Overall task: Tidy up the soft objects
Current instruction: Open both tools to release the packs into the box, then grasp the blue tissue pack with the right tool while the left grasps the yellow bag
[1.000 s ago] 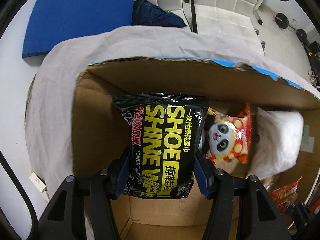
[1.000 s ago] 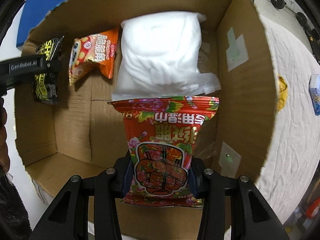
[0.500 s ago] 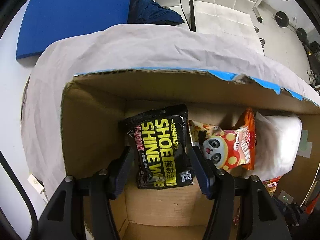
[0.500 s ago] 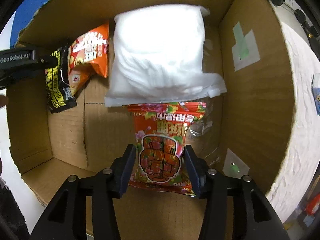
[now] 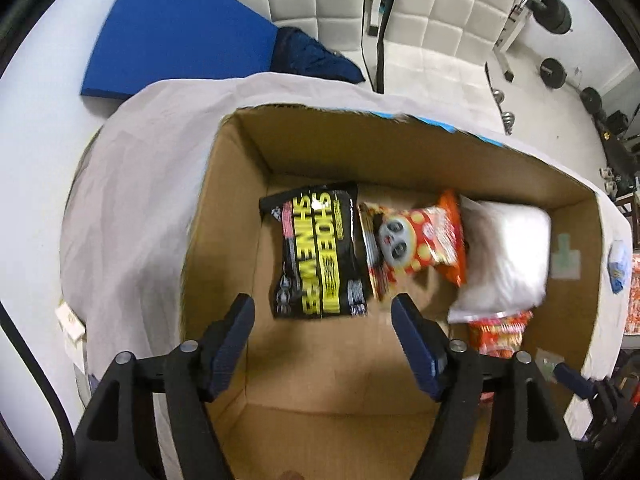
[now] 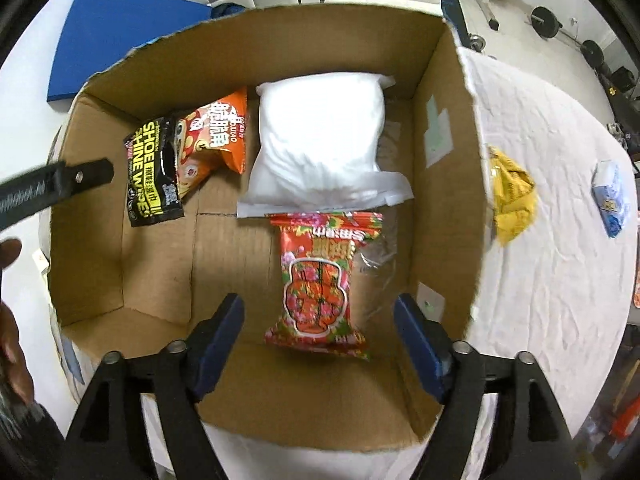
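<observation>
An open cardboard box (image 5: 224, 208) (image 6: 444, 184) holds several soft packs. In the left wrist view a black shoe-shine wipes pack (image 5: 318, 252) lies on the box floor beside a red panda snack bag (image 5: 412, 244) and a white soft pack (image 5: 504, 256). My left gripper (image 5: 322, 344) is open and empty above the box, just short of the black pack. In the right wrist view a red flowered wipes pack (image 6: 320, 284) lies in front of the white pack (image 6: 320, 140). My right gripper (image 6: 318, 340) is open and empty just above it.
The box stands on a table under a white cloth (image 6: 560, 240). A yellow pack (image 6: 512, 196) and a blue-white pack (image 6: 610, 200) lie on the cloth right of the box. A blue mat (image 5: 176, 52), white chairs (image 5: 440, 20) and weights are beyond.
Both grippers have opened and pulled back up. The black pack dropped from the left gripper and the red flowered pack from the right gripper onto the box floor.
</observation>
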Tool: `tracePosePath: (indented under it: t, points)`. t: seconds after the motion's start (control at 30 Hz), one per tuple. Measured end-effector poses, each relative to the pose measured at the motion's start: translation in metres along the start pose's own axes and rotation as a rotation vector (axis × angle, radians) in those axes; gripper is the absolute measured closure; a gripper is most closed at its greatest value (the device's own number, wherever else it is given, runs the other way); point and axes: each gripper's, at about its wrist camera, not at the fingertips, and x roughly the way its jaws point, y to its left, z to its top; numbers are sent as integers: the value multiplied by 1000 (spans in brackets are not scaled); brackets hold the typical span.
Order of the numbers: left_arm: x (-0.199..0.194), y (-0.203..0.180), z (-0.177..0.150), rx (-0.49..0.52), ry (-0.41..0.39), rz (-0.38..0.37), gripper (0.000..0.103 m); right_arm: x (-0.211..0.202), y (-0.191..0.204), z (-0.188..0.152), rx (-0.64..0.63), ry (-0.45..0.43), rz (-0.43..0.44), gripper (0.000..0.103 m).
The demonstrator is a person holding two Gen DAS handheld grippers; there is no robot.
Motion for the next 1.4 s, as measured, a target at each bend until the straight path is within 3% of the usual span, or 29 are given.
tracePosePath:
  t: [0.07, 0.23, 0.33, 0.5, 0.9, 1.2, 1.4]
  points:
    - [-9, 2, -12, -2, -23, 4, 15, -13, -4, -3, -2, -19, 2, 10]
    - [-36, 2, -39, 16, -77, 15, 2, -40, -6, -20, -15, -61, -4, 0]
    - [-57, 1, -56, 23, -114, 33, 1, -61, -4, -31, -24, -104, -1, 0]
    - [-88, -3, -78, 13, -157, -10, 1, -92, -6, -46, -20, -153, 26, 0]
    - [-157, -16, -118, 17, -259, -19, 1, -163, -13, -81, -18, -271, 52, 0]
    - [-164, -28, -126, 15, -251, -5, 1, -156, -34, -87, -8, -239, 91, 0]
    - [-171, -71, -116, 69, -253, -36, 1, -152, -94, -85, 81, -219, 115, 0]
